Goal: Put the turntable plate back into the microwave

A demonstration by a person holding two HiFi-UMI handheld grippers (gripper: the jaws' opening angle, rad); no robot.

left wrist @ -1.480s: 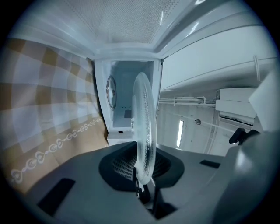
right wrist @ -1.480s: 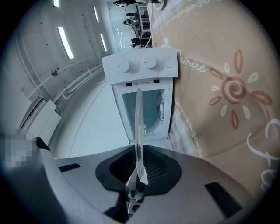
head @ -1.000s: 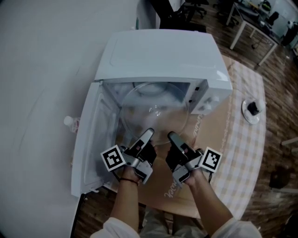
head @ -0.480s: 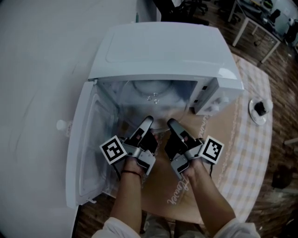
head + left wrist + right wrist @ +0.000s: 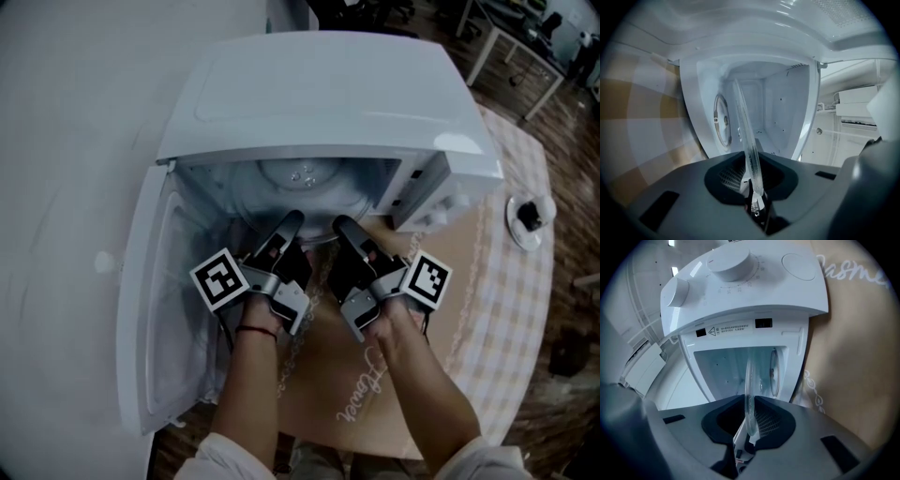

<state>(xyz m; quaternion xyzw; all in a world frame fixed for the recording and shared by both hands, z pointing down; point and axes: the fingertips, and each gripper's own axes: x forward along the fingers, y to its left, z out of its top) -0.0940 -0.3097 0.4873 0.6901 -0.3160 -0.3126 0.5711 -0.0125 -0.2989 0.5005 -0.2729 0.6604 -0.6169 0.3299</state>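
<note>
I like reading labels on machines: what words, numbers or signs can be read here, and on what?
"asme": part of a white script word, cut at the picture edge, on the brown mat beside the microwave.
Warning label with a triangle sign, on the microwave's front: too small to read.
Scale marks round the large dial: no readable numbers.
Square markers on the cubes: patterns, no words.

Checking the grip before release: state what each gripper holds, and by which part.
Both hold the plate by its near rim: the left gripper is shut on the rim's left side, the right gripper on its right side.
</note>
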